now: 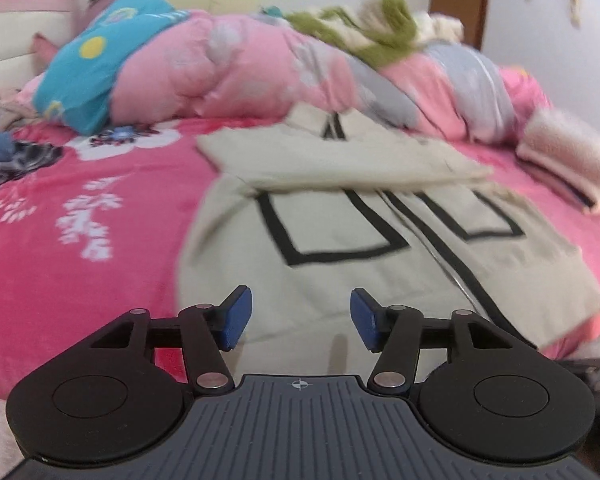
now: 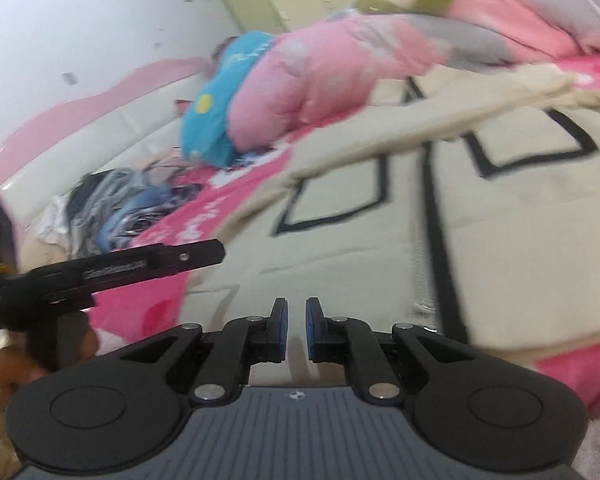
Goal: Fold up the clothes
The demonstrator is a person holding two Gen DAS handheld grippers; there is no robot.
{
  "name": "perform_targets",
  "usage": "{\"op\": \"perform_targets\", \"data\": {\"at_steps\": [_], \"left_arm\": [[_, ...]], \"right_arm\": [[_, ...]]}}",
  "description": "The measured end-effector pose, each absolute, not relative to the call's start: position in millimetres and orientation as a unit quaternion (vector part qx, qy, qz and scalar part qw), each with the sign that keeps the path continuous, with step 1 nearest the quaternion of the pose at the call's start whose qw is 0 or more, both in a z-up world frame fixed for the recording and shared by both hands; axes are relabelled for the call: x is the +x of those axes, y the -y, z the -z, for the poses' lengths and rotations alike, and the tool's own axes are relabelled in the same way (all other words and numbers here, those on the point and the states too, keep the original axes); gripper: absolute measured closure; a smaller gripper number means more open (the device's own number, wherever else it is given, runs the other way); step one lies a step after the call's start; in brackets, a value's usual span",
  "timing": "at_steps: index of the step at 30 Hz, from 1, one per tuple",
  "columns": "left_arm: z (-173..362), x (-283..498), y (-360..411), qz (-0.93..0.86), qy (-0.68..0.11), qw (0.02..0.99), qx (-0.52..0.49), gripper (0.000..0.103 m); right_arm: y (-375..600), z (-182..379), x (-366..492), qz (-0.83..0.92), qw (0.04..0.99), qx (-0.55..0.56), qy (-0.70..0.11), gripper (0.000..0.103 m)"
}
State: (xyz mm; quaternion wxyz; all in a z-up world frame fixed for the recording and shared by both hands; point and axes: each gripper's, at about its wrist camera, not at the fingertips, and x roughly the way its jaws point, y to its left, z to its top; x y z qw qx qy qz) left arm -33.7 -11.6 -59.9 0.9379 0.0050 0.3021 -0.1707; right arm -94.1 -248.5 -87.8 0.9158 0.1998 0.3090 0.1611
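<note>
A cream jacket (image 1: 340, 272) with black rectangle outlines and a centre zip lies flat on the pink flowered bed sheet (image 1: 80, 260). One sleeve (image 1: 340, 156) is folded across its upper part. My left gripper (image 1: 301, 318) hangs open over the jacket's lower hem, with nothing between its blue pads. In the right wrist view the same jacket (image 2: 380, 248) fills the middle and right. My right gripper (image 2: 296, 330) is shut to a narrow slit above the jacket's lower left part, and I see no cloth between its pads. The black body of the left tool (image 2: 140, 266) juts in from the left.
A bunched pink and grey quilt (image 1: 228, 68) runs along the far side of the bed, with a turquoise cloth (image 1: 92, 76) and a green and cream garment (image 1: 364, 28) on it. Folded fluffy cream cloth (image 1: 568, 156) lies at the right. A heap of clothes (image 2: 112, 208) sits by the white headboard (image 2: 100, 152).
</note>
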Motion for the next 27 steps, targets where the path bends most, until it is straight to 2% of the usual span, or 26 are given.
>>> {"op": "perform_targets", "data": {"at_steps": [3,7,9,14,17,20,22,24,27], "left_arm": [[70.0,-32.0,28.3,0.168,-0.326,0.93,0.018,0.048],[74.3,-34.0,40.0,0.16,-0.327,0.931,0.039,0.036],[75.0,-33.7,42.2,0.158,-0.329,0.93,0.045,0.034],[73.9,-32.6,49.0,0.149,-0.339,0.927,0.055,0.032],[72.9,-30.9,52.9,0.144,-0.346,0.926,0.057,0.029],[73.0,-30.1,56.4,0.139,-0.35,0.924,0.061,0.026],[73.0,-30.3,58.7,0.137,-0.352,0.924,0.066,0.023],[73.2,-30.0,60.6,0.136,-0.355,0.922,0.068,0.02],[73.5,-28.4,62.4,0.141,-0.362,0.919,0.066,0.008]], "right_arm": [[249.9,99.3,-104.6,-0.165,0.91,0.205,-0.32,0.093],[257.7,97.5,-124.0,-0.164,0.905,0.196,-0.341,0.092],[264.4,94.1,-133.9,-0.152,0.905,0.196,-0.345,0.092],[312.2,56.6,-152.2,-0.078,0.936,0.219,-0.266,0.092],[328.4,41.6,-149.2,-0.027,0.954,0.191,-0.229,0.091],[332.2,52.8,-136.6,0.022,0.954,0.156,-0.256,0.085],[331.7,75.9,-125.1,0.031,0.937,0.148,-0.315,0.084],[326.9,85.8,-131.3,0.031,0.942,0.133,-0.305,0.081],[326.1,81.2,-134.0,0.027,0.943,0.123,-0.307,0.079]]}}
